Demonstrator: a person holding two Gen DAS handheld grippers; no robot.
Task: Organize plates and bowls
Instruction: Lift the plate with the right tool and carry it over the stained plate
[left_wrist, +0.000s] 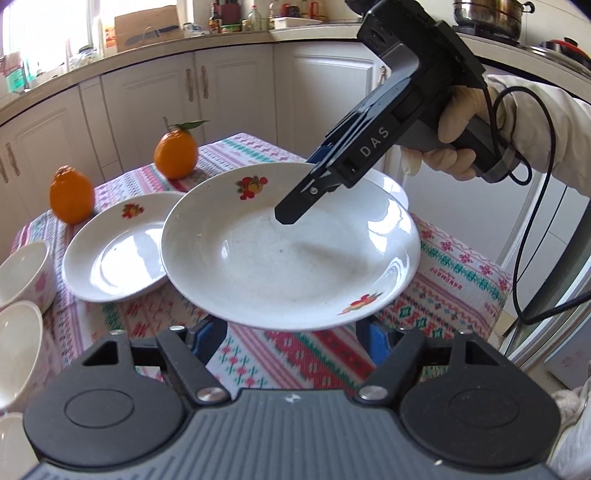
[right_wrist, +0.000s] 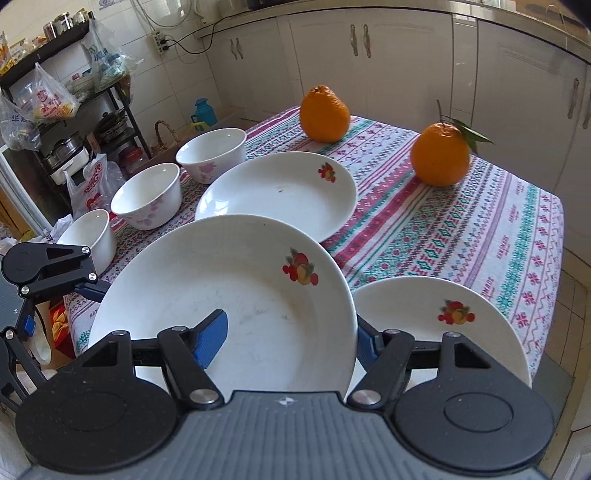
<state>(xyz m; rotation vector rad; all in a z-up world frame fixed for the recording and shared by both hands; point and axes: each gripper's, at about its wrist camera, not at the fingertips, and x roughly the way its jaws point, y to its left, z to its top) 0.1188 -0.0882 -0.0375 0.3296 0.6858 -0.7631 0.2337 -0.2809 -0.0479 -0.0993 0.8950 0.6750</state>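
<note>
Your right gripper (right_wrist: 288, 343) pinches the raised plate (right_wrist: 225, 295) by its rim above the table's (right_wrist: 461, 229) near edge. Only the right view shows three empty bowls (right_wrist: 147, 199) along the left edge. Left gripper (left_wrist: 291, 334) jaws are spread.

daylight – bright | glare on plate (left_wrist: 291, 251) | fisheye-bent edges – mild blur
</note>
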